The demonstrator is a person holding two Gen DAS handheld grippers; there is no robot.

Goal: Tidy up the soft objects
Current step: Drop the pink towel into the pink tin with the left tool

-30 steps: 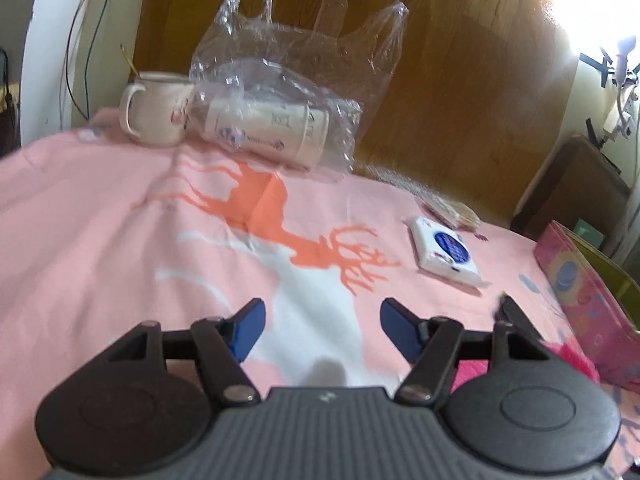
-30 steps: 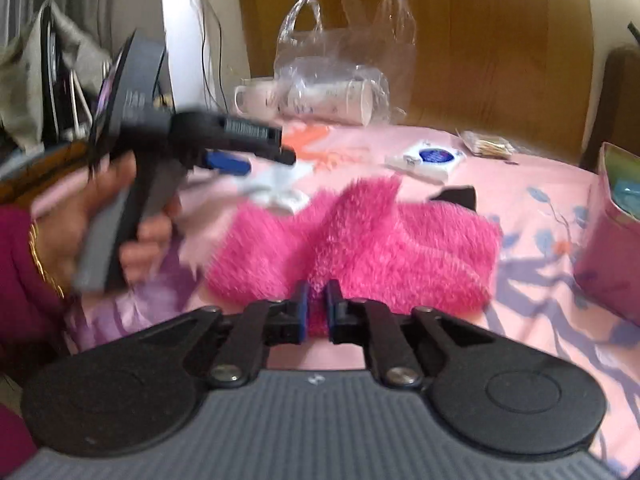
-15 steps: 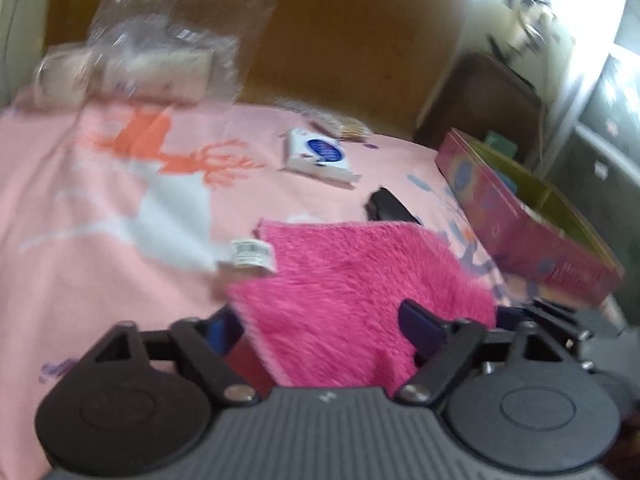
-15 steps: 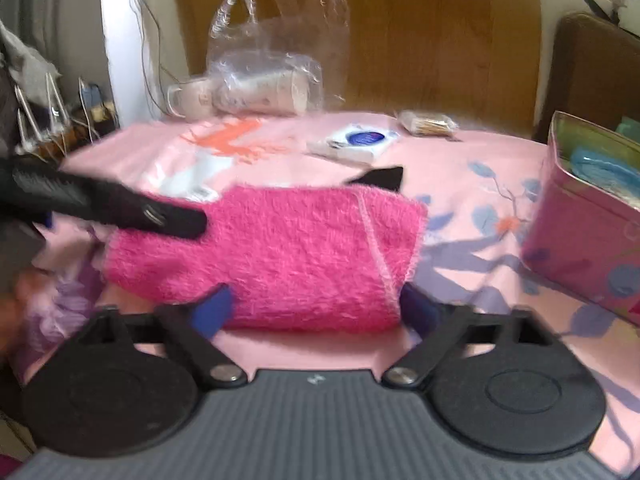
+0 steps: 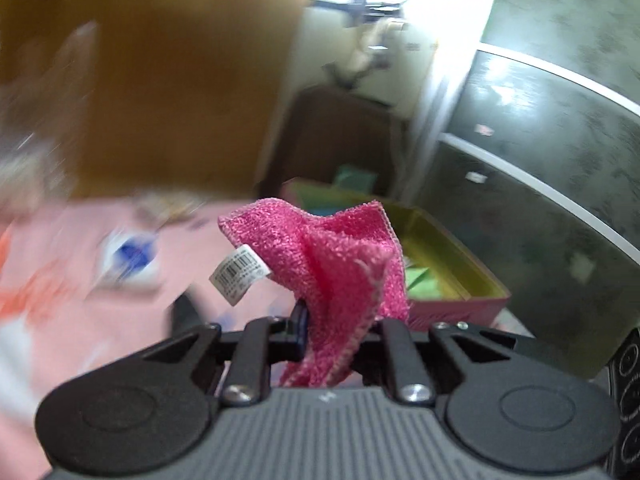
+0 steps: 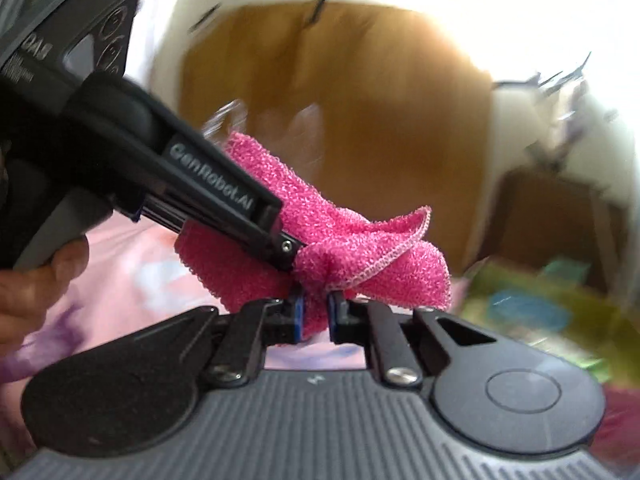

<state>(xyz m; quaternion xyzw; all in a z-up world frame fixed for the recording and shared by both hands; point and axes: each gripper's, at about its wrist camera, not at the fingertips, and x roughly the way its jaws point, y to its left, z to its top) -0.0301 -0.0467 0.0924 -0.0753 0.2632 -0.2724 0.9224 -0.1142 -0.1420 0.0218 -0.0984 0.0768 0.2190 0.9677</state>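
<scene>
Both wrist views close, forward along fingers; share pink cloth (image 5: 332,248).

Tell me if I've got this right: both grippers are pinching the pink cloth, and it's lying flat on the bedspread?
Not quite. Both grippers do pinch the pink cloth, but it isn't lying flat: it is bunched up and lifted off the bedspread. The right wrist view shows the right gripper and left gripper clamped on it in the air.

Both the left gripper (image 5: 336,330) and the right gripper (image 6: 314,318) have just closed their jaws, each pinching the pink cloth (image 6: 344,252).
</scene>
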